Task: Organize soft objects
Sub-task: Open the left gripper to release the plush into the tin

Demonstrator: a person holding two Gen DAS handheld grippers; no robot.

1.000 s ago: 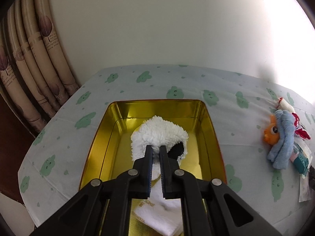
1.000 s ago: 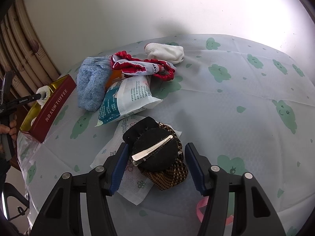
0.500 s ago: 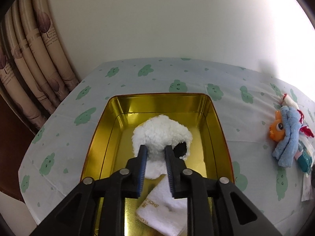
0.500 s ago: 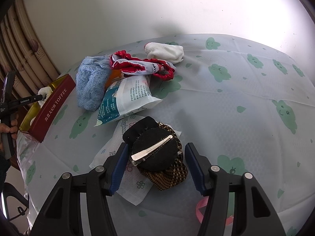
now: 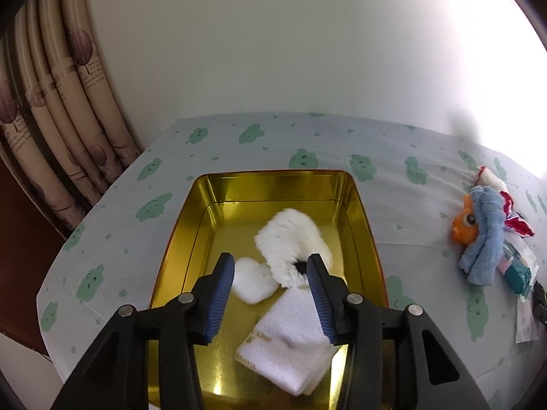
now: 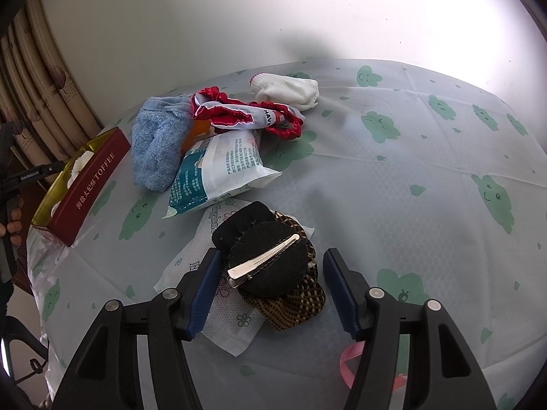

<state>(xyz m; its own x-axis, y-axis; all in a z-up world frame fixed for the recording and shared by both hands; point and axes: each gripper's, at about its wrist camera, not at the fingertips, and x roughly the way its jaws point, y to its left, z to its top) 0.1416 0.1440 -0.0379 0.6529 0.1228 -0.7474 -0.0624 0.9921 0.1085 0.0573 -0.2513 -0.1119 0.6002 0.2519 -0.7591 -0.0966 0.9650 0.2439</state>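
Note:
A gold tin (image 5: 273,184) holds a white fluffy earmuff (image 5: 290,239) and a folded white towel (image 5: 294,341). My left gripper (image 5: 271,270) is open and empty just above them. My right gripper (image 6: 270,266) is open with its jaws either side of a black hair clip pad (image 6: 270,266) that lies on a brown checked cloth (image 6: 294,304). A blue towel (image 6: 157,143), a red-trimmed cloth (image 6: 246,112) and a white glove (image 6: 287,89) lie further back. The tin also shows in the right wrist view (image 6: 89,188) at the left.
A teal-and-white packet (image 6: 222,167) and a flat white sachet (image 6: 218,294) lie by the hair clip. An orange plush (image 5: 465,225) sits under the blue towel (image 5: 485,239). A pink ribbon (image 6: 352,362) lies near the table's front edge. Curtains (image 5: 61,109) hang at the left.
My left gripper opened and let go of the white fluffy earmuff, which now lies spread in the tin. The right gripper has not moved.

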